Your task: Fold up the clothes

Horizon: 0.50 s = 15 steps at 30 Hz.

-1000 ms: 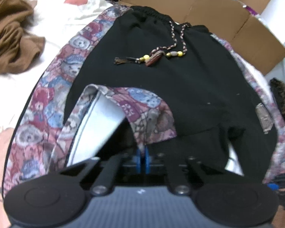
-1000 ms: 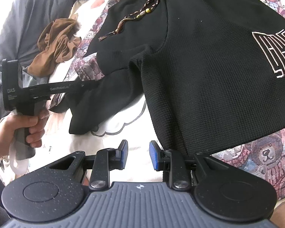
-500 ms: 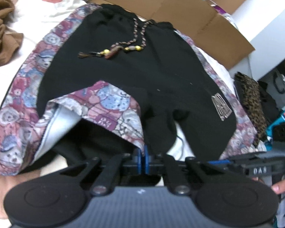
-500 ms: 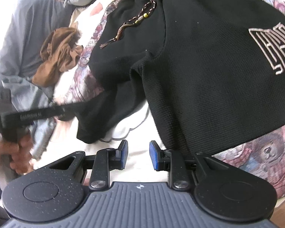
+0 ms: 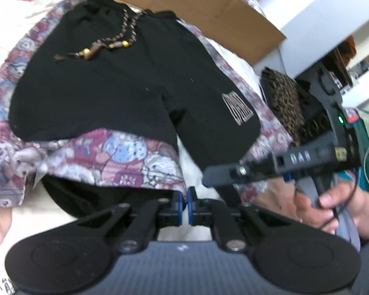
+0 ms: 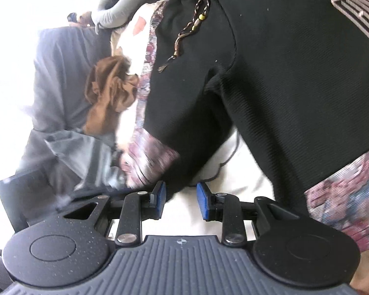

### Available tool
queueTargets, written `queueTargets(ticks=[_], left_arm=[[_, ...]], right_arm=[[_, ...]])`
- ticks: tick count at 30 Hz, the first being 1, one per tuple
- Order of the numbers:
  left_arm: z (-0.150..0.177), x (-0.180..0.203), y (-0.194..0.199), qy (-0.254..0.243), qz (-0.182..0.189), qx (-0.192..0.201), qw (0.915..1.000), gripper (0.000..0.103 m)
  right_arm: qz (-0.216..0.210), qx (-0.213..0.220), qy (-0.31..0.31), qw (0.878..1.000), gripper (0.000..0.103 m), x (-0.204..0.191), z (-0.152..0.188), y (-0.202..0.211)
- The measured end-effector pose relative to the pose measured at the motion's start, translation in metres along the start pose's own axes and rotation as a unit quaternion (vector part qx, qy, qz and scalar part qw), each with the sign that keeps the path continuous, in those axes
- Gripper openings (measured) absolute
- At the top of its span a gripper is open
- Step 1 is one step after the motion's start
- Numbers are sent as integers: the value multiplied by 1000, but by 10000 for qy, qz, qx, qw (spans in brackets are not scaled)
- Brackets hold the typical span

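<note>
Shorts: the black knit shorts with teddy-bear patterned side panels (image 5: 105, 93) lay spread flat on the cream bedsheet (image 6: 236, 172), waistband towards the far edge near the brown cardboard sheet (image 5: 209, 2), legs towards the near edge.
Drawstring: the braided brown drawstring with yellow beads (image 5: 105, 46) sat loose on the front, just below the waistband.
Left leg: its hem was lifted and turned back over itself, so the bear-print cuff (image 5: 115, 157) showed in a band across the black front.
Left tongs: the left gripper (image 5: 183, 205) was pinched narrow on that cuff, blue pads nearly touching with fabric between them.
Right tongs: the right gripper (image 6: 180, 200) stood wide with nothing in it, hovering over bare sheet just beside the inner hem of the right leg, in the gap between the two legs. The person's hand (image 5: 332, 209) on its handle showed in the left view.
Right leg: it lay flat, logo patch (image 5: 237, 108) facing up, no crease in it that I could see.
Progress: looked to me like a fold in mid-swing, honestly. One leg was partly carried over; the rest of the shorts was still one open layer. Whether that leg was headed across onto the other or up to the waistband, I couldn't tell.
Left to do: finish laying that leg down, then at least one more fold to make a compact bundle.
Other stuff: a crumpled brown garment (image 6: 108, 91) lay near the sheet's left edge, well apart from the shorts.
</note>
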<state>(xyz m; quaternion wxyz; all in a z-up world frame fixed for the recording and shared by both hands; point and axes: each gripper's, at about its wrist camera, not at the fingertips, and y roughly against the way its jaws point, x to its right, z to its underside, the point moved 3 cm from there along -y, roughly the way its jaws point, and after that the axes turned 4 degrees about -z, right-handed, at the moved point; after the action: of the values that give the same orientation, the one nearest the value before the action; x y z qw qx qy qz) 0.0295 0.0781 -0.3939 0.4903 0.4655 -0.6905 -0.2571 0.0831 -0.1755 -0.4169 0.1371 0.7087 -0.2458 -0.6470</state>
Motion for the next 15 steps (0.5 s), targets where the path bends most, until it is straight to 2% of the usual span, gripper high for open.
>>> queueTargets(ticks=[3,4,11,15], left_arm=[[4,1,-3,8,75,-102,9999,4],[5,0,-5,31,109,-139,9998,4],[12,3,-11,-27,302,-326,9990,4],[15,1,-12,49,405,-375,9985,4]], right_arm=[[-166,-74,-216,9996,32,4,3,-3],[-226,-94,-306,9992,36,6,4,-4],[-646,-237,-936,9932,37,19,16,-12],[-701,-307,-1204,9898,37,28,21,-20]])
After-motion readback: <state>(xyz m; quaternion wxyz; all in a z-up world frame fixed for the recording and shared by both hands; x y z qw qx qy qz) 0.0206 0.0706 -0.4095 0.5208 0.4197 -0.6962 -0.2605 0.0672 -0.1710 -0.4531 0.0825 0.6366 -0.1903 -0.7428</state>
